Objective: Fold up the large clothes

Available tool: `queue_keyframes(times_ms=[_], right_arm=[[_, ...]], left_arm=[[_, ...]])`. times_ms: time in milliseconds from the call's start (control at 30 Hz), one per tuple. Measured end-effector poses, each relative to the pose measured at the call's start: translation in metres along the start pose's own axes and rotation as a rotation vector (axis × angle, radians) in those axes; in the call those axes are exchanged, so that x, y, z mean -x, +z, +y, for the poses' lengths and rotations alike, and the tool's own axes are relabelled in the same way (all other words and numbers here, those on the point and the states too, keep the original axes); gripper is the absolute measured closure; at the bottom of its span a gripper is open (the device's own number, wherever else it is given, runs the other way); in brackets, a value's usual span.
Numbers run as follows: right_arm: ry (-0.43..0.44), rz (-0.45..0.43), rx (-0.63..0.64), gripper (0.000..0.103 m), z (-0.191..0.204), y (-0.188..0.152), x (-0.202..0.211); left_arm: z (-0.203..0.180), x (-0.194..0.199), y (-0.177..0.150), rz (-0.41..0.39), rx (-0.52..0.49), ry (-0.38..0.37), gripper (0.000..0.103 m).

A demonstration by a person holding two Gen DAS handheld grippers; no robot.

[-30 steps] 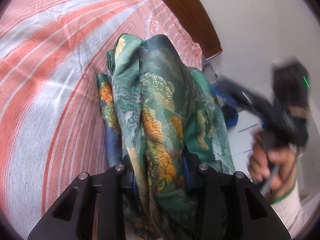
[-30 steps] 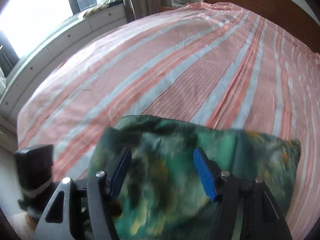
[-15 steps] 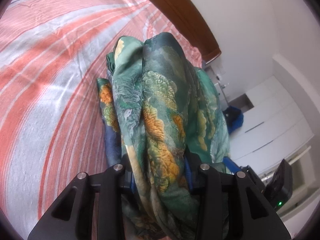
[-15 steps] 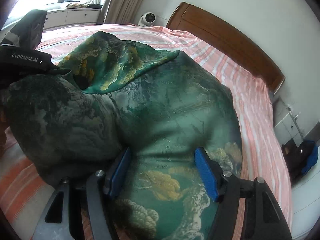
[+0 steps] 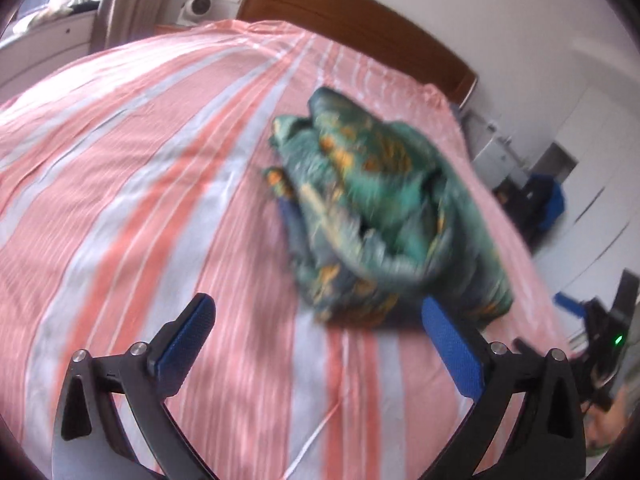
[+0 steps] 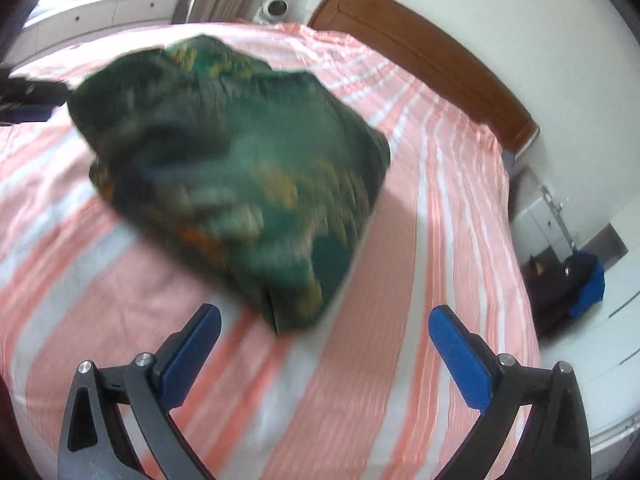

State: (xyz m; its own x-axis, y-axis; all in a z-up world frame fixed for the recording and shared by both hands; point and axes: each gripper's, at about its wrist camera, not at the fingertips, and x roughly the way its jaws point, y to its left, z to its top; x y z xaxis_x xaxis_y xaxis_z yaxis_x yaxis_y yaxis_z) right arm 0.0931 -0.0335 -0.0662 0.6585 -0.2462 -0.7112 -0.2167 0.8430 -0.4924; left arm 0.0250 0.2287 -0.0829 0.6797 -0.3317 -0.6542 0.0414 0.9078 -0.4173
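Observation:
A green garment with orange and yellow print [image 5: 384, 216] lies bundled on the pink-and-grey striped bed [image 5: 160, 200]. In the left wrist view it sits ahead and to the right of my left gripper [image 5: 316, 320], which is open and empty, its right pad near the bundle's near edge. In the right wrist view the garment [image 6: 240, 168] lies ahead and left of my right gripper [image 6: 324, 328], which is open and empty just short of the bundle's near corner. Both views are motion-blurred.
A brown wooden headboard [image 6: 420, 52] stands at the far end against a white wall. A white camera [image 6: 276, 8] sits beside it. A dark and blue bag [image 6: 576, 284] lies on the floor right of the bed. White drawers [image 6: 100, 16] run under the window.
Both grippers have opened and let go of the green garment, which now lies on the bed. Both have pulled back from it.

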Motion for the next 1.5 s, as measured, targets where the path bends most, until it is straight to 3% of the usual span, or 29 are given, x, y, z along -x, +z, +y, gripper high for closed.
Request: queue_keyframes(times_ms=[133, 233, 367, 467, 500, 700, 867, 1133, 1400, 1500], right_arm=[[-0.021, 0.025, -0.030, 0.001, -0.013, -0.027, 0.012], [-0.036, 0.058, -0.030, 0.001, -0.019, -0.034, 0.010], [0.048, 0.139, -0.090, 0.001, -0.022, -0.056, 0.000], [0.078, 0.265, -0.185, 0.001, -0.021, -0.086, -0.024], [0.091, 0.298, -0.209, 0.001, -0.020, -0.096, -0.031], [0.296, 0.198, -0.498, 0.000, -0.050, -0.142, -0.036], [0.272, 0.096, -0.465, 0.000, -0.040, -0.152, -0.026], [0.298, 0.074, -0.474, 0.000, -0.042, -0.158, -0.025], [0.283, 0.049, -0.467, 0.000, -0.038, -0.158, -0.027], [0.287, 0.044, -0.464, 0.000, -0.038, -0.158, -0.027]], left_arm=[[-0.012, -0.016, -0.021, 0.064, -0.013, 0.084, 0.001], [-0.026, -0.038, -0.032, 0.142, -0.075, 0.216, 0.001], [-0.040, -0.064, -0.052, 0.218, -0.172, 0.304, 0.001], [-0.043, -0.067, -0.064, 0.175, -0.218, 0.341, 0.000], [-0.044, -0.066, -0.067, 0.155, -0.225, 0.342, 0.000], [-0.046, -0.066, -0.076, 0.131, -0.243, 0.360, 0.000], [-0.046, -0.067, -0.076, 0.118, -0.251, 0.361, 0.000], [-0.038, -0.051, -0.072, 0.134, -0.193, 0.272, 0.001], [-0.041, -0.030, -0.066, 0.095, -0.122, 0.197, 0.001], [-0.048, -0.013, -0.053, 0.047, -0.127, 0.175, 0.001]])
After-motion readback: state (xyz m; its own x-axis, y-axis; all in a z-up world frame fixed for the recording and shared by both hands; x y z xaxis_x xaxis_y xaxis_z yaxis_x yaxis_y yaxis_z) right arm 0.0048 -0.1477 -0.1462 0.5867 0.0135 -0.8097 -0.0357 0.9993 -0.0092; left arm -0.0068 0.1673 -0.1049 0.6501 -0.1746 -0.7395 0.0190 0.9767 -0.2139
